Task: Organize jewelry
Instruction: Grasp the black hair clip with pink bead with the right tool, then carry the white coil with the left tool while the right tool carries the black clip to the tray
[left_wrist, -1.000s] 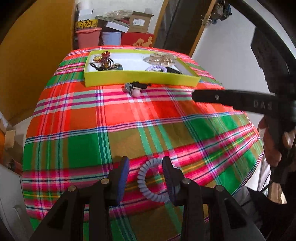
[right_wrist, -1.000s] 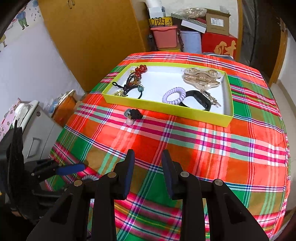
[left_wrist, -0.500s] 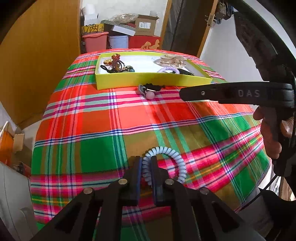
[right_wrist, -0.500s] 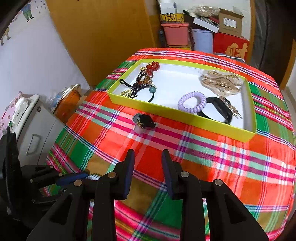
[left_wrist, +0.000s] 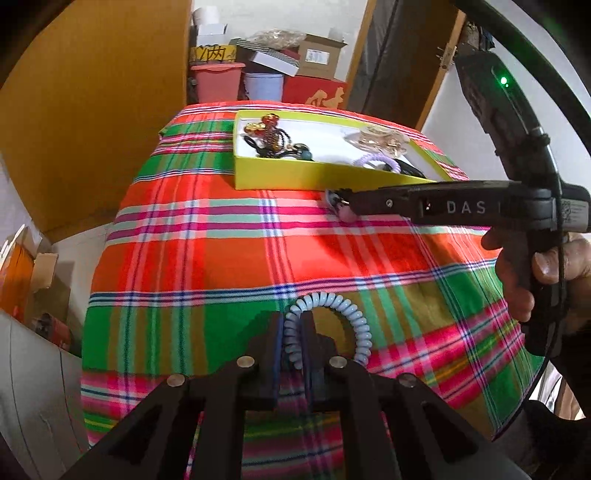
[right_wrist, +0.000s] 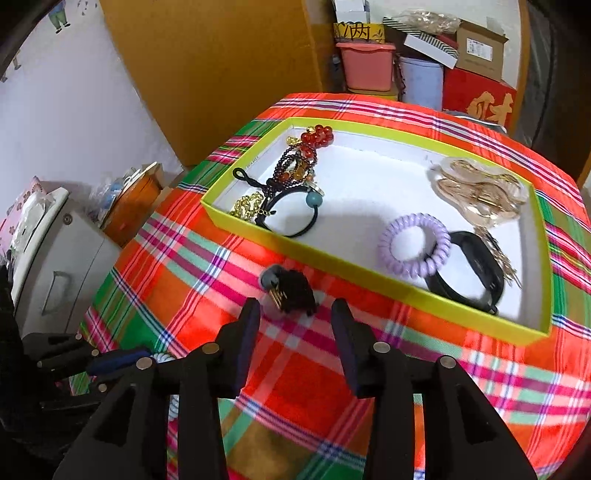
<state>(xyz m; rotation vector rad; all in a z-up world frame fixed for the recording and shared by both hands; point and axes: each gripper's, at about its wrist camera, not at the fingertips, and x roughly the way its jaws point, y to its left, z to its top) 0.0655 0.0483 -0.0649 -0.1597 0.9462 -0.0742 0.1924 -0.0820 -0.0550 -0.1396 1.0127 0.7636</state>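
The left hand-held gripper (left_wrist: 292, 334) is pinching a pale blue coil hair tie (left_wrist: 332, 314) w/ its pads clenched on one side of the loop; the rest of the loop is bulging out to the right, over the near part of the desk (left_wrist: 207, 258) w/ its red-green plaid cloth.

The right hand-held gripper (right_wrist: 293, 314) is hanging released, jaws opening, just short of a small black hair clip (right_wrist: 291, 288) w/ a grey bead, which is lying on the cloth right beside the front wall of the yellow tray (right_wrist: 406, 293). Clip is sitting ahead of the fingertips, not between the pads, nothing gripped. A person's hand (left_wrist: 532, 273) is wrapping the handle of that gripper at the right edge of the left-wrist view.

Inside the tray, on its white floor: red & dark bead strings (right_wrist: 303, 158) and a black elastic w/ a teal bead (right_wrist: 314, 199) at the left end, a lilac coil tie (right_wrist: 413, 249) touching a black band (right_wrist: 476, 266) near the front right, gold hair clips (right_wrist: 480, 195) at the back right.
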